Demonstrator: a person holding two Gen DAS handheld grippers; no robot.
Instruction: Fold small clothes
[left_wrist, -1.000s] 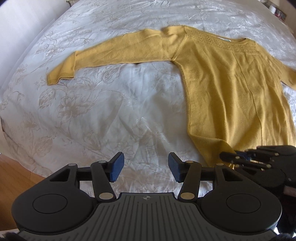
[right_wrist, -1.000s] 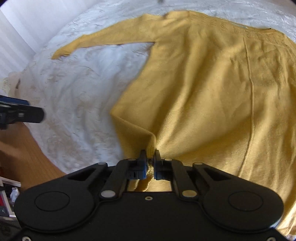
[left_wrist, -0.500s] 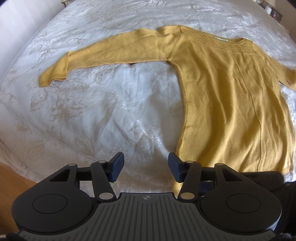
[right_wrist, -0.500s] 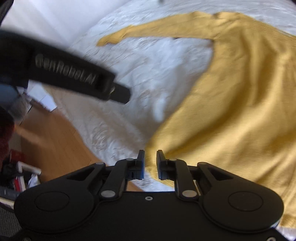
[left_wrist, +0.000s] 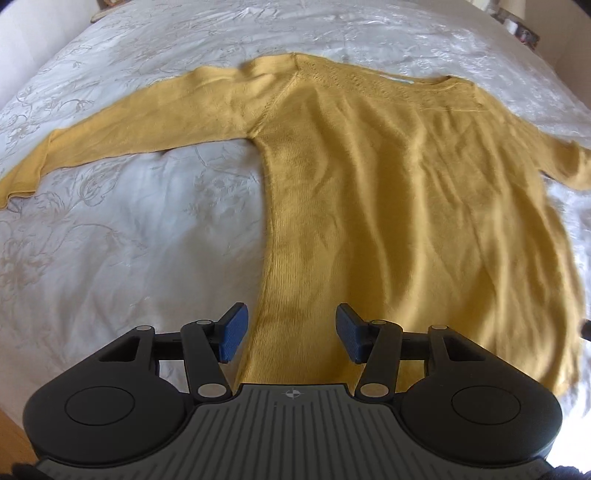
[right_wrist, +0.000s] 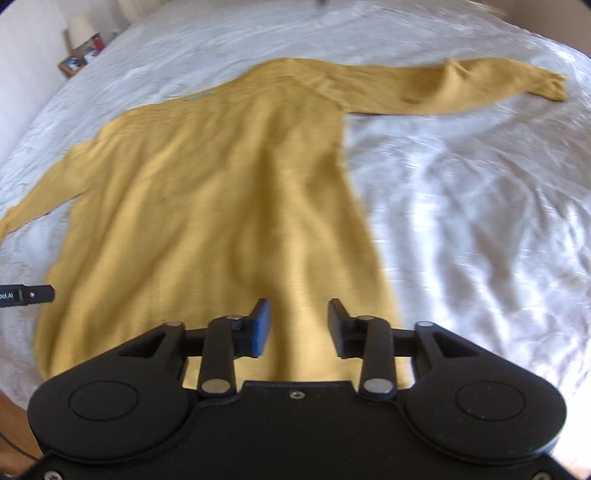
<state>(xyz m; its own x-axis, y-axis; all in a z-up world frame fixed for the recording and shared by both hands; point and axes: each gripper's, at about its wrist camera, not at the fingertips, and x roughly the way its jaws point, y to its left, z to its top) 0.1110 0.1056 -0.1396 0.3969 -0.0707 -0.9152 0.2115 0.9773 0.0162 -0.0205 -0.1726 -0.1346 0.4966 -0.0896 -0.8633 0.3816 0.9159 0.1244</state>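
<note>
A mustard-yellow knit sweater (left_wrist: 388, 192) lies flat on the white bed, neckline far, hem near, both sleeves spread out sideways. It also shows in the right wrist view (right_wrist: 221, 206). My left gripper (left_wrist: 290, 338) is open and empty, hovering over the hem's left corner. My right gripper (right_wrist: 298, 328) is open and empty, over the hem near its right side. The left sleeve (left_wrist: 122, 133) reaches far left; the right sleeve (right_wrist: 461, 88) reaches far right.
The bed has a white floral-embroidered cover (left_wrist: 110, 258) with wrinkles. Wooden floor (left_wrist: 11, 435) shows at the near-left bed edge. A nightstand with small items (right_wrist: 79, 55) stands at the far left in the right wrist view. A tip of the left gripper (right_wrist: 26, 295) shows there.
My right gripper let go of the sweater's hem, opened and swung to the right side of the hem. My left gripper moved right, over the hem's left corner.
</note>
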